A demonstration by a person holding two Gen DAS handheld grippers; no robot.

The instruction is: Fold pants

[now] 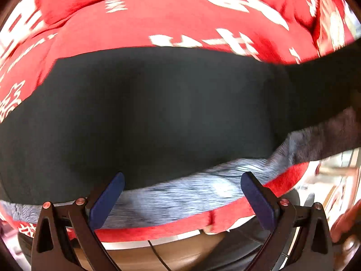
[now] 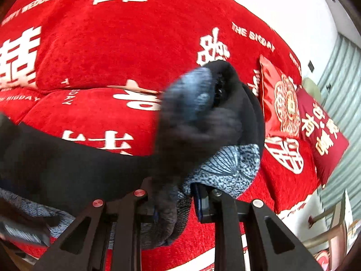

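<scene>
pants (image 1: pixel 146 113): black with a grey patterned lining, spread flat on the red bedspread (image 1: pixel 158 18); one end lifted off it toward 3 o'clock in the left view
left gripper (image 1: pixel 182 201): jaws wide apart, nothing between the pads, hovering over the near edge of the pants at 6 o'clock, pointing steeply down
right gripper (image 2: pixel 173 203): jaws nearly together, clamped on a bunched end of the pants; cloth piles up over the fingers toward 12 o'clock, lining showing at 4 o'clock
pillows (image 2: pixel 282 103): two red ones at 3 o'clock in the right view, well apart from the pants
step: looks like the first fold, right side carrying one end over the flat part
next: likely lay the lifted end onto the flat part with edges lined up, then let go; left could pin the near edge
risk: bunched cloth may land wrinkled
</scene>
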